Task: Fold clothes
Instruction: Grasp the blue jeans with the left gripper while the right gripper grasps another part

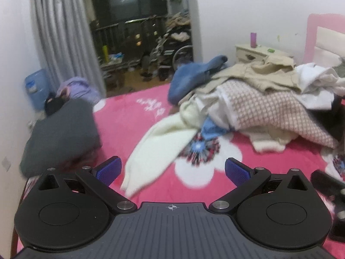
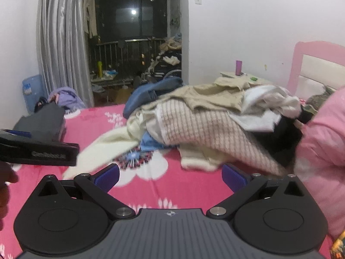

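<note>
My left claw (image 1: 172,170) and right claw (image 2: 170,178) are hovering wide open, gripping nothing. The heap of clothes (image 1: 258,99) is sprawling at one o'clock on the bed (image 1: 138,112); I'm favouring its trailing cream garment (image 1: 157,146), pinching one layer only.

Lettering shows, none of it legible.

White script on the pink bedspread (image 1: 151,105) lies just left of the clothes pile (image 1: 254,99), too blurred to read; raised lettering on the left gripper (image 2: 48,155) is likewise unreadable.
</note>
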{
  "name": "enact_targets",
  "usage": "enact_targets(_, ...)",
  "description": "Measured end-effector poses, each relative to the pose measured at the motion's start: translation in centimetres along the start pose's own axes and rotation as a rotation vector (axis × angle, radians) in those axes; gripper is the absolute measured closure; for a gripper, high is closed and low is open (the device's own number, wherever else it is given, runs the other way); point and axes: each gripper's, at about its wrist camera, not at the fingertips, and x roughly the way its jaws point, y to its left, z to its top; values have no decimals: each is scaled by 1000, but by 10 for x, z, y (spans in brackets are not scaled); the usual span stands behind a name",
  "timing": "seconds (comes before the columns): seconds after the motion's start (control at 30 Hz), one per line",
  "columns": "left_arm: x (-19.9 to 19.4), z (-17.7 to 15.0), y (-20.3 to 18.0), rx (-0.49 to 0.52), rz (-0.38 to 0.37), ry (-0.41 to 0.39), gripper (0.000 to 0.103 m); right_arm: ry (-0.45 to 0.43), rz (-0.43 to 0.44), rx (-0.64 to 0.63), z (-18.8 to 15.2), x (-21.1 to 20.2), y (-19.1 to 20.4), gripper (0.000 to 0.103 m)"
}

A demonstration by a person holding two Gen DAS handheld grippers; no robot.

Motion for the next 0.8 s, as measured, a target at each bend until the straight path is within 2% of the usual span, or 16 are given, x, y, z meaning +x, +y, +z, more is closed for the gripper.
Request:
enact_targets(0.2, 61, 31, -2, 47, -45, -106, 0, -81, 109, 7, 49, 56, -25, 0)
enact_targets(0.3, 100, 47, -4, 63, -58, -156, 0, -60, 167, 49, 79, 102, -38, 0)
enact_targets(0.4, 145, 67, -6, 24, -79, -169, 0, -62, 227, 74, 110, 153, -46, 0)
enact_targets(0.5, 189, 88, -6, -61, -95, -154, 0, -50, 285, 88, 137, 205, -51, 0)
enact_targets(0.67, 244, 115, -15, -88, -82, -150, 0, 49, 377, 254, 176, 303, -62, 5)
enact_targets(0.7, 254, 120, -16, -90, -78, -150, 0, 73, 390, 289, 181, 321, -62, 8)
enact_targets(0.73, 264, 124, -18, -92, -73, -150, 1, 99, 399, 318, 186, 338, -63, 15)
enact_targets(0.8, 273, 129, -17, -97, -59, -147, 4, 154, 402, 353, 193, 372, -60, 17)
